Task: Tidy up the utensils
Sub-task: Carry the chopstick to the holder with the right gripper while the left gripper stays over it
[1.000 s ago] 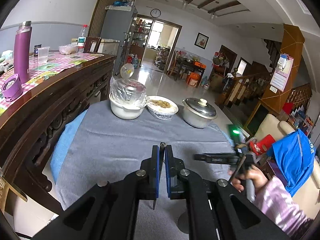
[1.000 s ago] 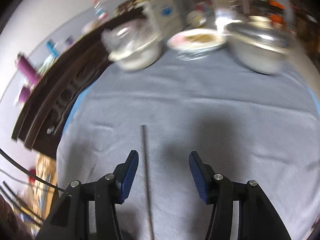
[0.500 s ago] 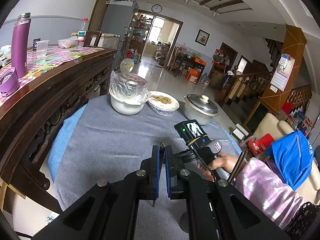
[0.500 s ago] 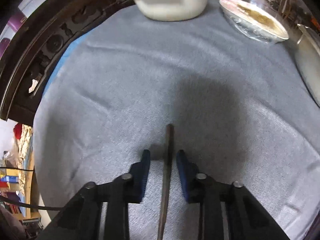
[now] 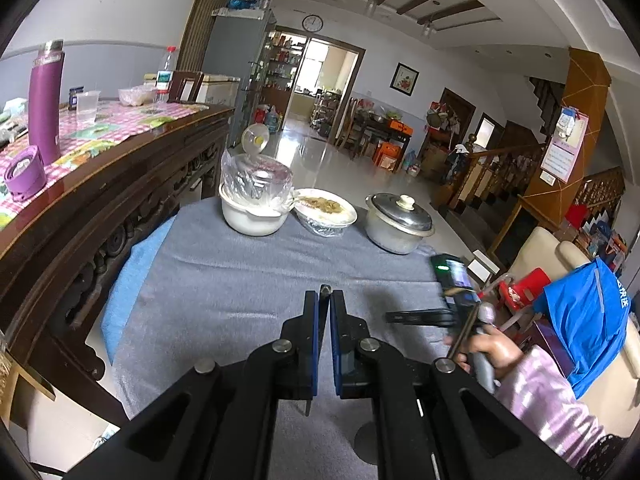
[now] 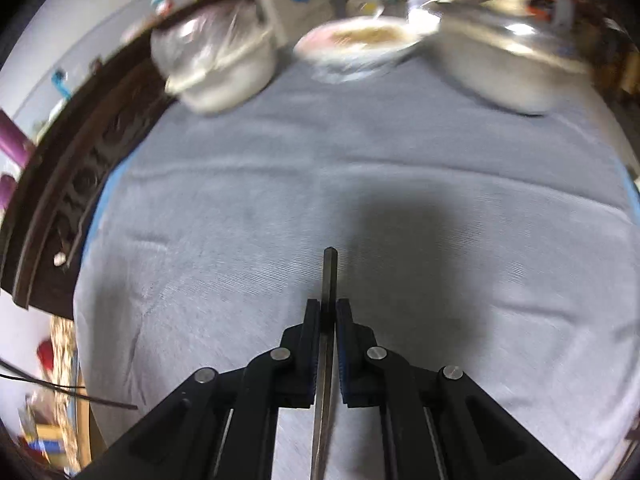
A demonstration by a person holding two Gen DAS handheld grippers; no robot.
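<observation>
Your right gripper [image 6: 328,316] has just closed: a second ago its jaws stood wide on either side of a thin metal chopstick [image 6: 329,276] lying on the grey cloth [image 6: 224,216], half a second ago they had narrowed around it, and now they pinch it between the blue pads, the squared end sticking out ahead. The blurred background suggests you are already swinging it, probably lifting off the cloth, though whether it is fully clear of the surface cannot be told. Your left gripper [image 5: 324,312] is unchanged, nearly closed on a second chopstick [image 5: 324,290] whose tip pokes out above the fingers. That likely means both sticks of the pair are now in hand, one per tool, so the pickup looks done. What remains is bringing them together somewhere tidy; no holder shows, only a white pot [image 5: 252,216], a covered dish [image 5: 326,212] and a lidded metal pot [image 5: 396,228] at the far edge.
</observation>
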